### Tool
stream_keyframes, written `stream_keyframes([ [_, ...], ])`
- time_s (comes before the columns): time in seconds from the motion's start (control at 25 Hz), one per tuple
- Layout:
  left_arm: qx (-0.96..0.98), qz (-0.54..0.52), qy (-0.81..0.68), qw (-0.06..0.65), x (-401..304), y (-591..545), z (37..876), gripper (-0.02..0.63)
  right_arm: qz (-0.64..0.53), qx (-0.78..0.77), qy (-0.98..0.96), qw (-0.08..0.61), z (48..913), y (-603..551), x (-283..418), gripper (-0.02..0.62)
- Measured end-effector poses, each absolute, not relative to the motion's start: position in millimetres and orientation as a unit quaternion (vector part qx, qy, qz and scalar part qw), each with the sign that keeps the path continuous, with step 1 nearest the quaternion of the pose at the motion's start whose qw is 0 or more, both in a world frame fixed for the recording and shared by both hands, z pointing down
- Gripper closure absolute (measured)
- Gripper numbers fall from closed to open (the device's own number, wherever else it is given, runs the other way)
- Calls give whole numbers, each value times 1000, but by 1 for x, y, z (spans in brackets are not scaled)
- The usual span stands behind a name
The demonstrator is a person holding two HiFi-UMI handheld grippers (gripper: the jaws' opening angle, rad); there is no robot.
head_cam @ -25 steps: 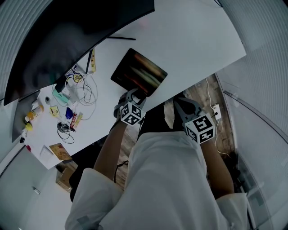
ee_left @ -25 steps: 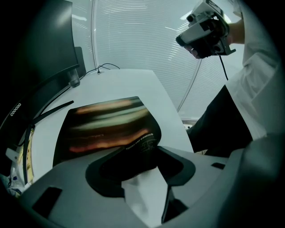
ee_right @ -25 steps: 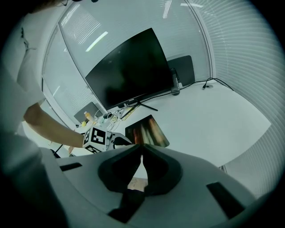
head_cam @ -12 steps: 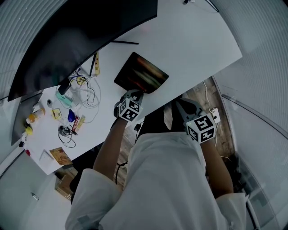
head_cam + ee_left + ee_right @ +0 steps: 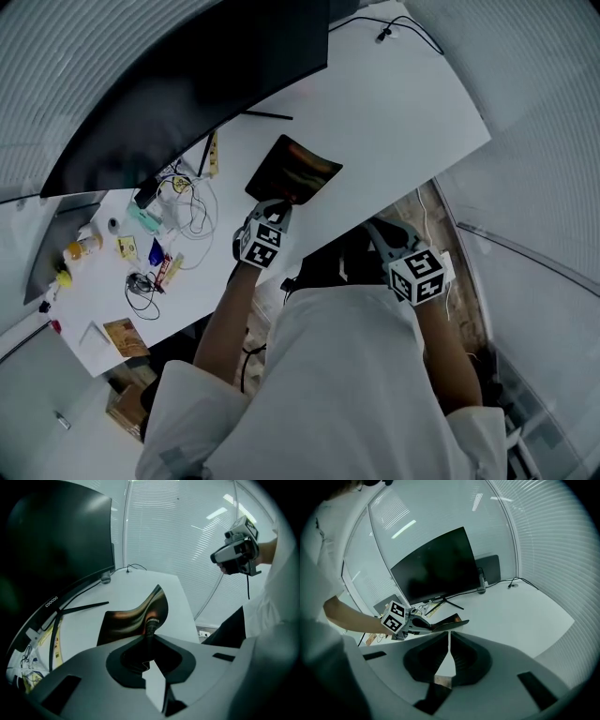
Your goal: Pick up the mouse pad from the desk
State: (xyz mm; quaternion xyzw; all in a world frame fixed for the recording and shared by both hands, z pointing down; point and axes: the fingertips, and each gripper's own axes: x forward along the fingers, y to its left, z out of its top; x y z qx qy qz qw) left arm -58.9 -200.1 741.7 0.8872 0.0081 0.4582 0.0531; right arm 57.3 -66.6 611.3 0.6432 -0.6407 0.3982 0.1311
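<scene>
**A:** What do the left tongs [image 5: 150, 634] have?

**B:** Their jaws are clamped on the near edge of the mouse pad [image 5: 133, 620]. It is a dark sheet with reddish and amber streaks.

**A:** Where does the pad sit?

**B:** It is held up over the white worktop [image 5: 394, 103], close to the front edge, and it is bent so that one far corner curls upward. In the right gripper view it hangs tilted from the tongs. I can't tell whether any part of it touches the surface.

**A:** Is there any print on it?

**B:** There is a small pale mark just beyond the jaw tips, too small to read.

**A:** And the right tongs [image 5: 449, 635]?

**B:** Their jaws are drawn together to a thin slit with nothing between them. They are held off the worktop's front edge, well apart from the pad. Each pair carries a marker cube [image 5: 417, 275] with black-and-white squares.

**A:** What is further out?

**B:** A wide curved monitor [image 5: 187, 84] stands behind the pad. Its lower bezel carries pale lettering that looks like "coocaa". Thin stand legs [image 5: 267, 114] splay out beneath it. To the left are tangled cables [image 5: 183, 197] and small packets whose labels are illegible.
</scene>
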Motion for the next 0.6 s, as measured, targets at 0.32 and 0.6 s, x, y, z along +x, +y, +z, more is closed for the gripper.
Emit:
stream_keyframes([
  [0.32, 900, 428, -73, 41, -58, -217, 694, 566, 360, 642, -665, 127, 588, -63, 72, 558],
  [0.6, 908, 393, -135, 48, -60, -207, 650, 566, 329, 632, -691, 125, 570, -42, 77, 560],
])
